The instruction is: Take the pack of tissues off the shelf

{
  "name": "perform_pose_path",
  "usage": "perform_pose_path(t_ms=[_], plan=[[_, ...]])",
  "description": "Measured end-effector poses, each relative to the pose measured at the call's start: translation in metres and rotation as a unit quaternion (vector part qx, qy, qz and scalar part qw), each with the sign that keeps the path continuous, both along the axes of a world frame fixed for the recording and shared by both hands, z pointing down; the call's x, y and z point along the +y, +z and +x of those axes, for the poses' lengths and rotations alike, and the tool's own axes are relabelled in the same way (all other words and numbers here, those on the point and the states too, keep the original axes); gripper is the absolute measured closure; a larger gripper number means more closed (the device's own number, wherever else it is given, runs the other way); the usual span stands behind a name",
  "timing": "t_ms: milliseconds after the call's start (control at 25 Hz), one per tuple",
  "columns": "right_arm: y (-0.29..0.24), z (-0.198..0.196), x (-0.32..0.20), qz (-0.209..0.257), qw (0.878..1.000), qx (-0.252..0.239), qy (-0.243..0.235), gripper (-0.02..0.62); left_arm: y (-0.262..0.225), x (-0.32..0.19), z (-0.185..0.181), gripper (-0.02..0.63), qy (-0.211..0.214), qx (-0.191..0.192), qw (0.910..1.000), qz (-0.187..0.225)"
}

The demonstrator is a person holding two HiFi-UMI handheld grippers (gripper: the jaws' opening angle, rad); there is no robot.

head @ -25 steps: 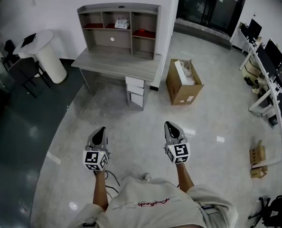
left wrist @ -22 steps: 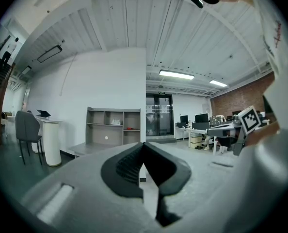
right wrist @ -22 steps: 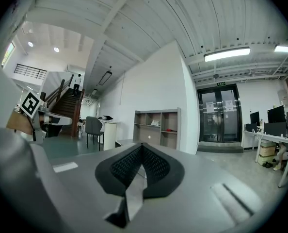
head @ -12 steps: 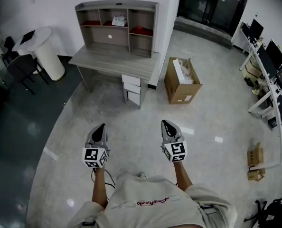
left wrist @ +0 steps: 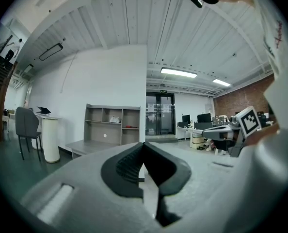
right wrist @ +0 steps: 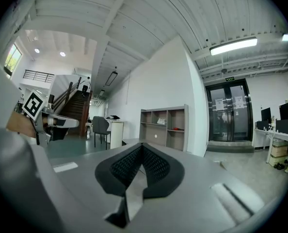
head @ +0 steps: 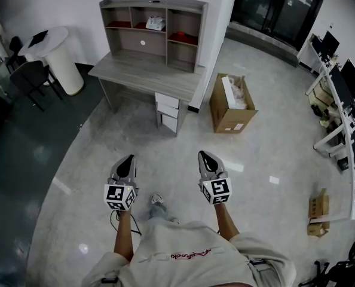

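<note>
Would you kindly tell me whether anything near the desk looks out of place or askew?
An open cardboard box stands on the floor right of the desk, flaps up, white contents poking out. The desk's two white drawers seem to stick out a little. The pack of tissues sits in the shelf.

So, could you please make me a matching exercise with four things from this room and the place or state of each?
1 pack of tissues
2 cardboard box
3 round white table
4 left gripper

a on the floor, right of the desk
b jaws shut, nothing between
c upper middle compartment of the shelf
d left of the desk

Pairs: 1-c, 2-a, 3-d, 4-b
</note>
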State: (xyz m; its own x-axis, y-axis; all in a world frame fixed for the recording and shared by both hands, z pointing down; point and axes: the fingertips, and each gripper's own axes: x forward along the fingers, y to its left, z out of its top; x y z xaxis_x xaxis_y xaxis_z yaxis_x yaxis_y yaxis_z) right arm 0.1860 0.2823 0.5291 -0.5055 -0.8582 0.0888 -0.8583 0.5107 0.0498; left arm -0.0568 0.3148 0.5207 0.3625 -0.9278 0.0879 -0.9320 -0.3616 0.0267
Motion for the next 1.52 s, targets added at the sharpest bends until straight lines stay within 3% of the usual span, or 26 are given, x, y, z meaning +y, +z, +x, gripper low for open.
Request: perform_pose_path(t_ms=[320, 640, 1120, 1520], plan=[[0.006, -0.007, -0.047, -0.002, 1.0, 0.003, 0.003, 0.588, 0.012, -0.049, 0.001, 0.607, 0.011, 0.005, 0.9999, -0.005], [0.008, -0.027, -0.131, -0.003, 1.0, 0.018, 0.007, 0.588, 0.015, -0.138, -0.01, 0.607, 0.029, 0.012, 0.9995, -0.002], [-0.016, -0.087, -0.276, 0.007, 1.0, 0.029, 0.009, 0.588, -0.004, -0.278, -0.063, 0.607, 0.038, 0.018, 0.9991, 0.008], [-0.012, -0.115, -0.353, 0.007, 0.999, 0.03, 0.025, 0.588, 0.0, -0.362, -0.099, 0.607, 0.043, 0.019, 0.9989, 0.01]])
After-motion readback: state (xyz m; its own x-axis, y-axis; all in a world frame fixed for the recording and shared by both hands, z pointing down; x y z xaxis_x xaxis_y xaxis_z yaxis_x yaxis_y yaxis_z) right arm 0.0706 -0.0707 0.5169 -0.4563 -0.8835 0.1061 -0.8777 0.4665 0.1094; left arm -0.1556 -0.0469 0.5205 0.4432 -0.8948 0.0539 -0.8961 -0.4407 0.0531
